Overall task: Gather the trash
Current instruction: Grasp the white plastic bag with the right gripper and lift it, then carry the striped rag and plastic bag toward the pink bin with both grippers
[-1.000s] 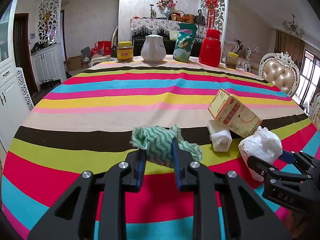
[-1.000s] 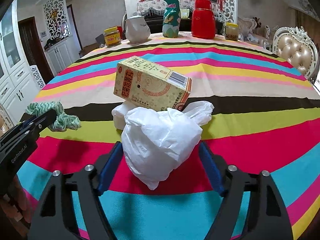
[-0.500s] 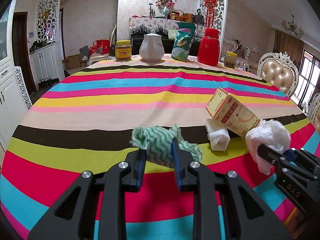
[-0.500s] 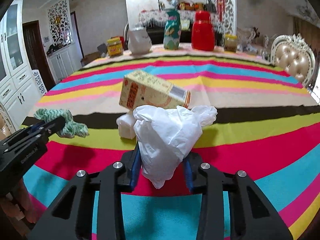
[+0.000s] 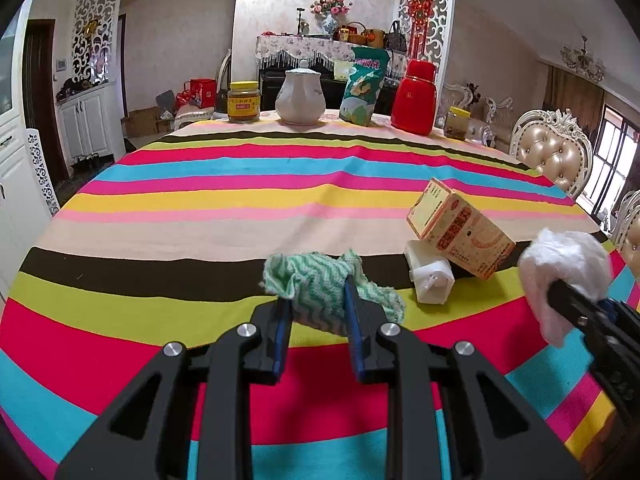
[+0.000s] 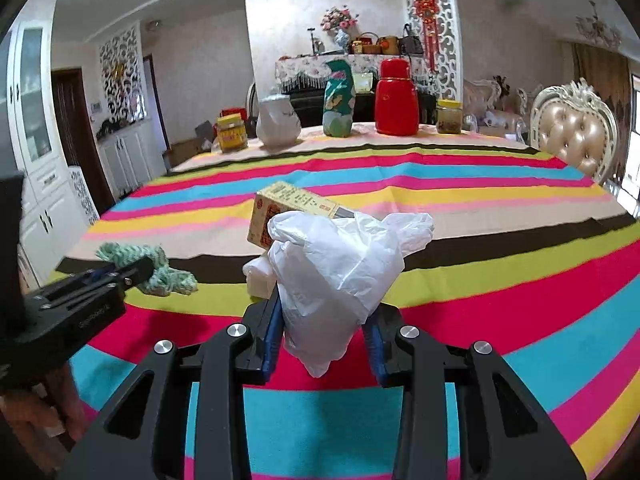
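1. The left gripper (image 5: 316,312) had its fingers pinching the green cloth (image 5: 320,286), held at the near edge of the striped bench (image 5: 200,208).
2. The right gripper (image 6: 322,326) had its fingers pinching the white plastic bag (image 6: 340,268), lifted clear of the bench.
3. A yellow carton (image 5: 460,232) leaned on a white wad (image 5: 430,282), both left on the bench.
4. Risk, as I judged it: the slack bag could slip from a thin pinch, or its loose tail could brush the carton and topple it.
5. The carton's red Chinese print and the jar (image 5: 244,102) label were too small to read; the left gripper's side lettering was blurred.
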`<state>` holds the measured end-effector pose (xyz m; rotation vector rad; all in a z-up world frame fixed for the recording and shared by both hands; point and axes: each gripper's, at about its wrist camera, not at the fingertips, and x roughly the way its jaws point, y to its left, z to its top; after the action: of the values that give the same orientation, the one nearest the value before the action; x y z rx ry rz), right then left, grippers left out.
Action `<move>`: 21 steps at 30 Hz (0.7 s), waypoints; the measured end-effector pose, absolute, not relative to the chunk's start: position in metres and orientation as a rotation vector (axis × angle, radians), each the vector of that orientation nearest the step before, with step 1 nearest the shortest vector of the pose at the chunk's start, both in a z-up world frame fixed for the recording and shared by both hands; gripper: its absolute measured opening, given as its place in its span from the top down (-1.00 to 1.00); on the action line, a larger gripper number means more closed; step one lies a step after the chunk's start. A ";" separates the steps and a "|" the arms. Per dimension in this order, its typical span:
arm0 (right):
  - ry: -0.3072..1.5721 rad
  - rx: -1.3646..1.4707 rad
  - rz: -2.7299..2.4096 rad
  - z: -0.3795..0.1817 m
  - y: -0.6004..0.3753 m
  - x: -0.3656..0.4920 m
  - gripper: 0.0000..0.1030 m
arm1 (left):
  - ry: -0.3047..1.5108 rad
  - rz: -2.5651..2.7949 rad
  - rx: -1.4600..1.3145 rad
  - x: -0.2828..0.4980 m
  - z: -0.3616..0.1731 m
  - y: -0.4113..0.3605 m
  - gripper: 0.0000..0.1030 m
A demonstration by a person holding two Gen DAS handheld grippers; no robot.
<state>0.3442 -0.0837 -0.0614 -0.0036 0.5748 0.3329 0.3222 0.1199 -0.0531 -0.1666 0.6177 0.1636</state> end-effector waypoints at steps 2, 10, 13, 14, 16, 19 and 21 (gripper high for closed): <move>0.565 -0.014 0.338 -0.053 -0.087 0.335 0.32 | 0.616 0.161 -0.171 0.321 -0.053 0.120 0.54; 0.539 -0.060 0.349 -0.031 -0.116 0.277 0.32 | 0.599 0.155 -0.189 0.316 -0.052 0.123 0.54; 0.552 -0.036 0.350 -0.033 -0.133 0.255 0.32 | 0.581 0.150 -0.185 0.315 -0.049 0.121 0.54; 0.556 -0.030 0.347 -0.033 -0.138 0.250 0.32 | 0.575 0.149 -0.185 0.314 -0.049 0.121 0.54; 0.561 -0.031 0.332 -0.035 -0.148 0.237 0.32 | 0.560 0.145 -0.182 0.312 -0.047 0.121 0.54; 0.566 -0.035 0.308 -0.038 -0.167 0.220 0.32 | 0.518 0.129 -0.158 0.306 -0.041 0.115 0.54; 0.563 -0.028 0.281 -0.038 -0.188 0.205 0.32 | 0.505 0.116 -0.142 0.300 -0.039 0.109 0.54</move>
<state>0.2053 -0.1879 -0.0375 -0.0283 0.5632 0.2807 0.3004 0.1092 -0.0395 -0.1419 0.5051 0.1163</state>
